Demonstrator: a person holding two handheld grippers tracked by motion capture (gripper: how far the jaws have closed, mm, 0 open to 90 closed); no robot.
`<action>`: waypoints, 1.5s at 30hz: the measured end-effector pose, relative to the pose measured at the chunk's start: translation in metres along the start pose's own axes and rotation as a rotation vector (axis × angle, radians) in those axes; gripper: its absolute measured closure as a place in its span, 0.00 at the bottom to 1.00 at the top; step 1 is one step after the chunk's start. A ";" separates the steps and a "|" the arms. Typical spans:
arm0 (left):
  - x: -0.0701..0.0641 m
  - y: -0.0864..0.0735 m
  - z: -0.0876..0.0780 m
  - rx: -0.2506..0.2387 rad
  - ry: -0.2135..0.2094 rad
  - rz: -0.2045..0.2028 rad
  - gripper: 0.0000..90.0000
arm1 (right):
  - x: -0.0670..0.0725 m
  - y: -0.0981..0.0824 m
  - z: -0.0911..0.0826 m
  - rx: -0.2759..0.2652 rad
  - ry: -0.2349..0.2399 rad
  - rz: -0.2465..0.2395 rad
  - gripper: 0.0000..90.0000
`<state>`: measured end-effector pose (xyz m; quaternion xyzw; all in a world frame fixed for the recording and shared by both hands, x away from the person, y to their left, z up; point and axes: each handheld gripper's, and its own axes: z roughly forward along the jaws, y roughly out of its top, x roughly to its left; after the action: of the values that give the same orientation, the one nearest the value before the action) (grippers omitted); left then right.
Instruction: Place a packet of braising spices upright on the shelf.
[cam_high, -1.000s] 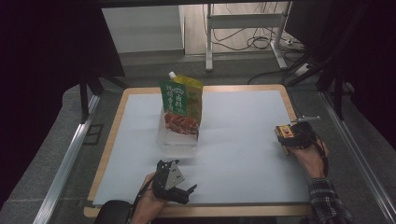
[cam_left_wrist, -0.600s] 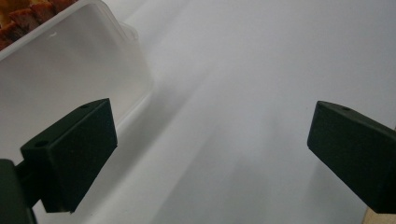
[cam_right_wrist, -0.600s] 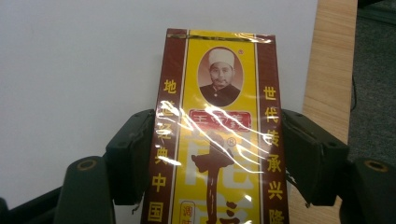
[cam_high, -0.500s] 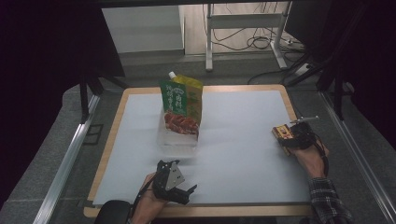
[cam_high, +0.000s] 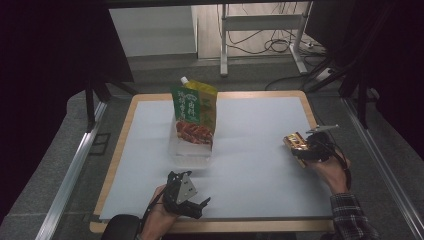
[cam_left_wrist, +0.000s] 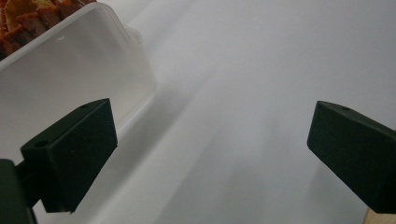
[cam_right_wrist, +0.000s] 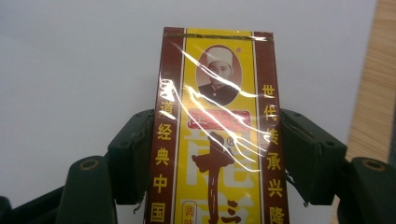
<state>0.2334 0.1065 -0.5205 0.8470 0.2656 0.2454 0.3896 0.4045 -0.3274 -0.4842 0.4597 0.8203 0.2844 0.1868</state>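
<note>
On the left, the left gripper (cam_high: 196, 205) rests near the front edge of the white mat (cam_high: 250, 150), its jaws standing wide apart with nothing between them; in the left gripper view they frame bare mat, with the clear plastic container (cam_left_wrist: 70, 74) just ahead and to one side. It sits in the same spot as in the earlier high views. Toward the middle, the green sauce pouch (cam_high: 195, 112) stands upright in that container (cam_high: 192, 150), unmoved. On the right comes the change: the right gripper (cam_high: 300, 147) has just been closing its jaws, and the right gripper view shows both pads pressed against the long sides of the yellow-and-brown box (cam_right_wrist: 217, 135), which is now clamped. That suggests the grasp is made and the box is ready to be lifted, probably toward the container. Compared with a second ago, the right hand (cam_high: 332, 167) and box have shifted only slightly, near the mat's right edge.
</note>
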 end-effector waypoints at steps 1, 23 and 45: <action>0.000 0.000 0.000 0.000 0.000 0.001 0.01 | 0.004 0.001 0.000 -0.001 0.006 -0.010 0.35; -0.002 0.000 0.001 0.009 -0.001 0.015 0.01 | 0.082 0.001 0.011 0.031 0.202 -0.190 0.35; -0.001 0.000 0.001 0.011 0.010 0.025 0.02 | 0.082 0.018 0.017 0.171 0.175 -0.213 0.27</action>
<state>0.2336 0.1056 -0.5211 0.8511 0.2583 0.2528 0.3807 0.3840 -0.2445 -0.4897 0.3579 0.8987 0.2310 0.1040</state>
